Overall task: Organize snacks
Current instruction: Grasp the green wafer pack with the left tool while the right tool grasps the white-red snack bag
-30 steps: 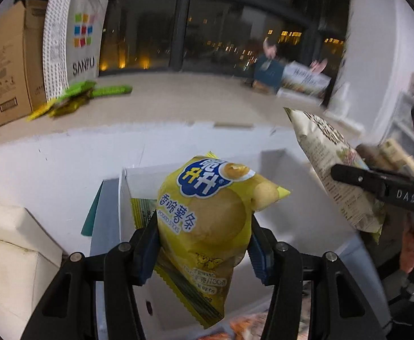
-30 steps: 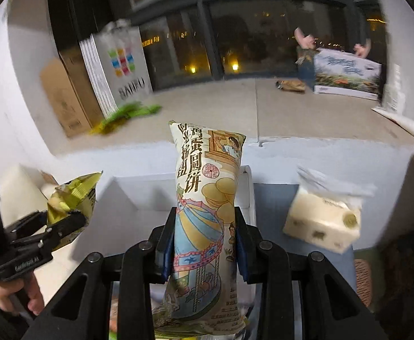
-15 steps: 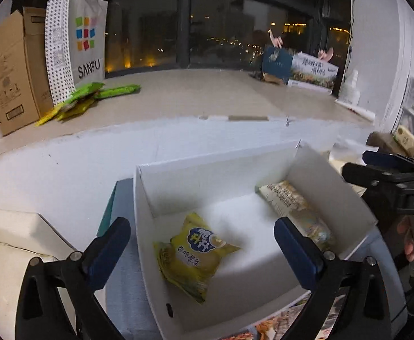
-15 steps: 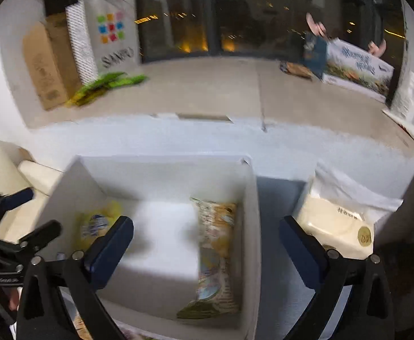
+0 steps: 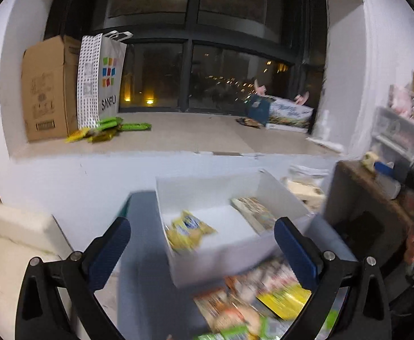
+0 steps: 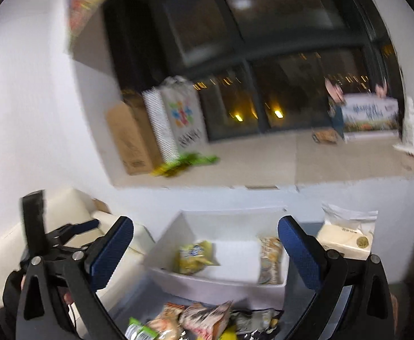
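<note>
A white open box [image 5: 221, 252] [image 6: 218, 282] stands on the grey-blue table. In it lie a yellow potato-stick bag [image 5: 188, 231] [image 6: 193, 256] on the left and a long patterned biscuit pack [image 5: 253, 212] [image 6: 270, 257] on the right. Loose snack packs [image 5: 252, 297] [image 6: 195, 320] lie in front of the box. My left gripper [image 5: 201, 248] is open and empty, above and before the box. My right gripper [image 6: 205, 250] is open and empty, also back from the box. The left gripper also shows at the left of the right wrist view [image 6: 65, 240].
A tissue pack [image 6: 346, 238] lies right of the box. A cream cushion [image 5: 17, 243] is at the left. On the window ledge stand a cardboard box [image 5: 46, 87], a white SANFU bag [image 5: 100, 79], green packs [image 5: 107, 127] and a printed box [image 5: 286, 112]. A brown side table [image 5: 371, 198] stands at right.
Both grippers opened and dropped their packs into the box, then drew back and up. The loose snacks in front of the box have come into view.
</note>
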A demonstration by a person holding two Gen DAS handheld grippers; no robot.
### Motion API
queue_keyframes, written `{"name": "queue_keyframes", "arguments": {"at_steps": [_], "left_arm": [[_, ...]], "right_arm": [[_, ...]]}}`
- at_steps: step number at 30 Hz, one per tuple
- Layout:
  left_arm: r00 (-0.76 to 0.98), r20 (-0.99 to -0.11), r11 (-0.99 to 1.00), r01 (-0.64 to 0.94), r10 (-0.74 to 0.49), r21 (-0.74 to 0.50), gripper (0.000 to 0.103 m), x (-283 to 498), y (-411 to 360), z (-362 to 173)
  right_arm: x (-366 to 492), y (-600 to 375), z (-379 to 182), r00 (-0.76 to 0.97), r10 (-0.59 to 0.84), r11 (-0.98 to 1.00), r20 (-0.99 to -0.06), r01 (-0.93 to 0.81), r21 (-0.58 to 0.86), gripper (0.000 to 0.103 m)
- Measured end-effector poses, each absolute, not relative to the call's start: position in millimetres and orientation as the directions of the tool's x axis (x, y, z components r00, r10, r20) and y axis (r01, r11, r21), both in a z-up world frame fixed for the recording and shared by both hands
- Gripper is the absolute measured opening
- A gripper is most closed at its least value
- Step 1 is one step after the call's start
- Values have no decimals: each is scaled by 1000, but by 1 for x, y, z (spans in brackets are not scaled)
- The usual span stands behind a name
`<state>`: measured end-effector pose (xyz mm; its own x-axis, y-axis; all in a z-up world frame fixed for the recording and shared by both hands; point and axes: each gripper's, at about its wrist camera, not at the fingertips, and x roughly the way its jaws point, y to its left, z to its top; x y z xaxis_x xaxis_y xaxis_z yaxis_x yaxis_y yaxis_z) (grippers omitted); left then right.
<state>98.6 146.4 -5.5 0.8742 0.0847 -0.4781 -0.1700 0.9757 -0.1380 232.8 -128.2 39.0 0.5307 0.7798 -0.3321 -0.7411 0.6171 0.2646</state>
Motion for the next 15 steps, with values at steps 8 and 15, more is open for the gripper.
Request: {"name": "queue_keyframes", "arguments": {"at_steps": [8,15], "left_arm": [[836,-549,962,-149,-2,-230,103,20,113,-44],[847,-531,966,-135,-3,-221,103,-3,93,-54]], "right_arm": [[143,-176,-13,533,746,652,-399,-709,270,103],[114,-201,-55,512,732,674,-449,-644,363,103]]}}
